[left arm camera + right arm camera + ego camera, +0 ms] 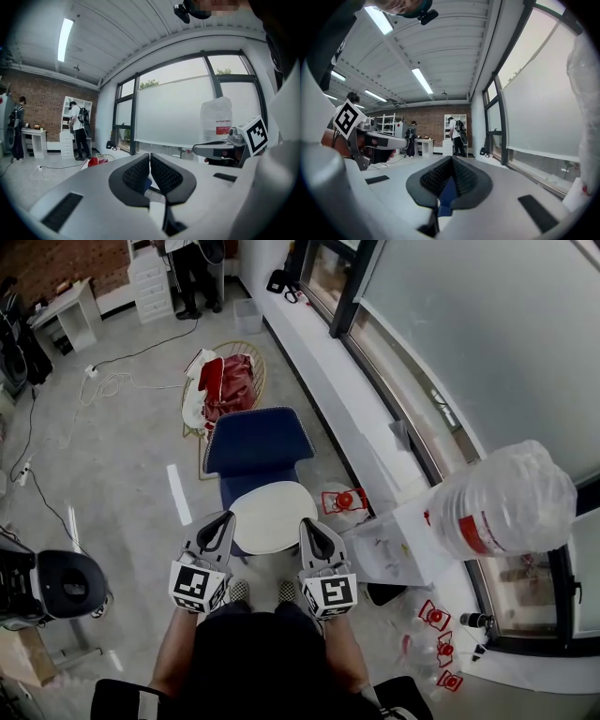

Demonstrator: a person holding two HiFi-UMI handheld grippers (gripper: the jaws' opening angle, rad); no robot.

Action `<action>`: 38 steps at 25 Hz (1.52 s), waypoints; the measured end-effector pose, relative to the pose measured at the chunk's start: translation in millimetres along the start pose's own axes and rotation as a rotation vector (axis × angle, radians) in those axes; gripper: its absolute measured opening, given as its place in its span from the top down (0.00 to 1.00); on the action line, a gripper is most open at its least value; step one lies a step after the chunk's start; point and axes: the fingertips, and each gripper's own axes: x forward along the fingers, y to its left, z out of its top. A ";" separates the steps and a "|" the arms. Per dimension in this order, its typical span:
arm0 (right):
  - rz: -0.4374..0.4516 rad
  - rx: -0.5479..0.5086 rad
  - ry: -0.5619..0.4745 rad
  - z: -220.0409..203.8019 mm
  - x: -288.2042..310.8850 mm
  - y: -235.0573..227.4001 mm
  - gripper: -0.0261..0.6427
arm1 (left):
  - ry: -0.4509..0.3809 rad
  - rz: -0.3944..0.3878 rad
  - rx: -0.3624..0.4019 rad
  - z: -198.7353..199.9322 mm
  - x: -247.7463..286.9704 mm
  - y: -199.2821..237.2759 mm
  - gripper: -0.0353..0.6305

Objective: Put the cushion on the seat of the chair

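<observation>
The round white cushion (272, 517) is seen lying on the seat of the blue chair (258, 442), whose backrest stands at 12 o'clock from it. The left tool (226, 518) is held above the cushion's 9 o'clock edge and the right tool (307, 524) above its 3 o'clock edge, both pointed toward 12 o'clock. In each gripper view the jaws are seen pressed together with nothing clamped. Only a sliver of blue is glimpsed through the gap behind the tips. A wire basket (251, 354) holding red cloth (230, 385) is set on the floor beyond the chair at 12 o'clock. A large clear water bottle (502, 501) is seen at 3 o'clock beside the window.
</observation>
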 end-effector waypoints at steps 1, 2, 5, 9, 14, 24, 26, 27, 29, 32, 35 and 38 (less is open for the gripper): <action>-0.003 -0.001 -0.008 3.4 -0.6 -1.0 0.92 | -0.004 -0.005 0.006 1.9 0.0 -1.8 0.91; -0.006 0.000 -0.015 6.4 -1.2 -1.5 0.92 | -0.008 -0.007 0.011 3.4 -0.1 -3.2 0.91; -0.010 0.004 -0.031 13.9 0.2 -1.5 0.92 | -0.018 -0.005 0.015 9.5 -0.7 -3.0 0.91; -0.017 0.000 -0.042 18.4 1.4 -3.2 0.92 | -0.024 -0.008 0.025 13.0 -0.6 -1.9 0.91; -0.018 -0.004 -0.035 15.6 -0.7 -6.6 0.92 | -0.026 -0.005 0.029 14.9 0.5 -2.2 0.91; -0.013 0.002 -0.044 14.8 3.8 -8.1 0.92 | -0.029 -0.010 0.029 11.7 5.2 -0.4 0.91; -0.010 0.000 -0.045 13.8 4.1 -8.5 0.92 | -0.030 -0.011 0.029 11.7 5.7 -0.9 0.91; -0.008 -0.001 -0.044 13.5 4.4 -8.5 0.92 | -0.029 -0.012 0.029 11.6 5.9 -1.1 0.91; -0.009 0.003 -0.042 13.4 4.6 -8.5 0.92 | -0.029 -0.014 0.029 12.0 6.5 -1.3 0.91; -0.008 0.005 -0.037 12.6 5.4 -8.4 0.92 | -0.026 -0.013 0.033 12.0 7.5 -0.7 0.91; -0.007 0.007 -0.034 12.1 6.7 -9.5 0.92 | -0.023 -0.011 0.038 12.2 9.0 0.6 0.91; -0.008 0.008 -0.032 12.0 6.6 -10.9 0.92 | -0.020 -0.007 0.036 11.9 8.9 1.1 0.91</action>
